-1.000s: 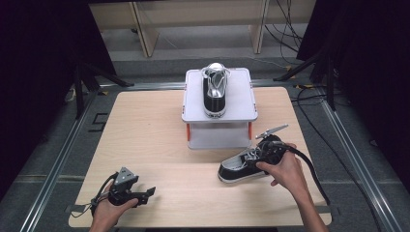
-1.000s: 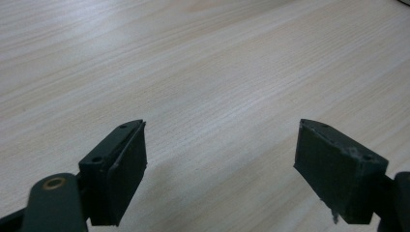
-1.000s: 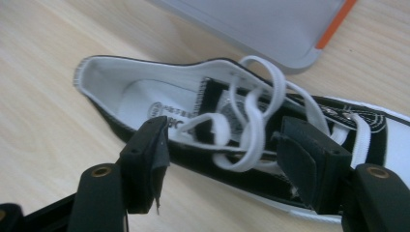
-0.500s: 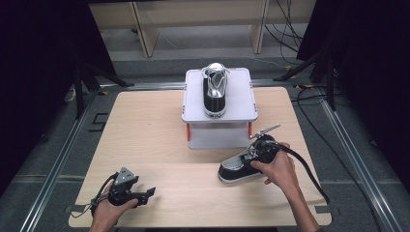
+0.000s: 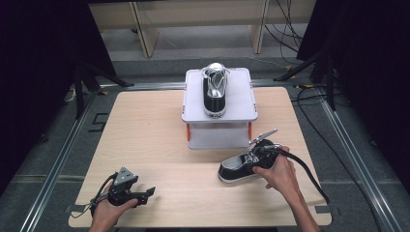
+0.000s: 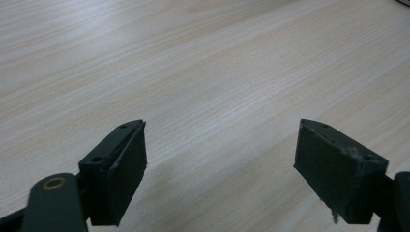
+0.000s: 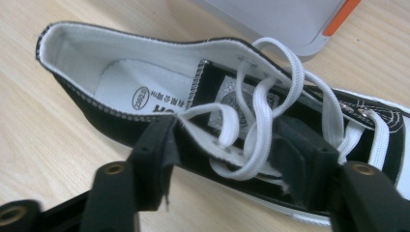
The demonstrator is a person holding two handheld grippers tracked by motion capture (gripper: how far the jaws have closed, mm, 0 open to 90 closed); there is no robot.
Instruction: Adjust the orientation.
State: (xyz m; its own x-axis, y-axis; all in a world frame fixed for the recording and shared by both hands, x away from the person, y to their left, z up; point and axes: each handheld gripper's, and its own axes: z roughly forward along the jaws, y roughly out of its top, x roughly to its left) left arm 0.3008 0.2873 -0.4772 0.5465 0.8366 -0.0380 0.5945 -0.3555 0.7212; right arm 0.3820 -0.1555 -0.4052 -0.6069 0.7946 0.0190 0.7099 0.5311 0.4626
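Note:
A black high-top shoe [image 5: 231, 172] with white laces and a white sole lies on the wooden table, right of centre. My right gripper [image 5: 250, 158] is shut on the black shoe [image 7: 87, 108] across its laced upper, one jaw against each side, with the laces [image 7: 261, 121] bunched between them. A matching shoe [image 5: 214, 89] stands on a white raised stand [image 5: 241, 104] at the back centre. My left gripper [image 5: 147, 193] rests at the front left, open, with nothing but bare wood between its jaws in the left gripper view [image 6: 220, 164].
The stand's lower shelf [image 5: 217, 140] and its orange legs [image 5: 250, 129] are just behind the gripped shoe; a corner of the stand [image 7: 290, 19] is close above it. A black cable [image 5: 309, 176] trails from the right gripper. Bare tabletop [image 5: 145, 130] lies at left.
My right gripper has slid a little left and settled over the shoe's laced upper. The shoe stays where it was, and the left gripper has not moved.

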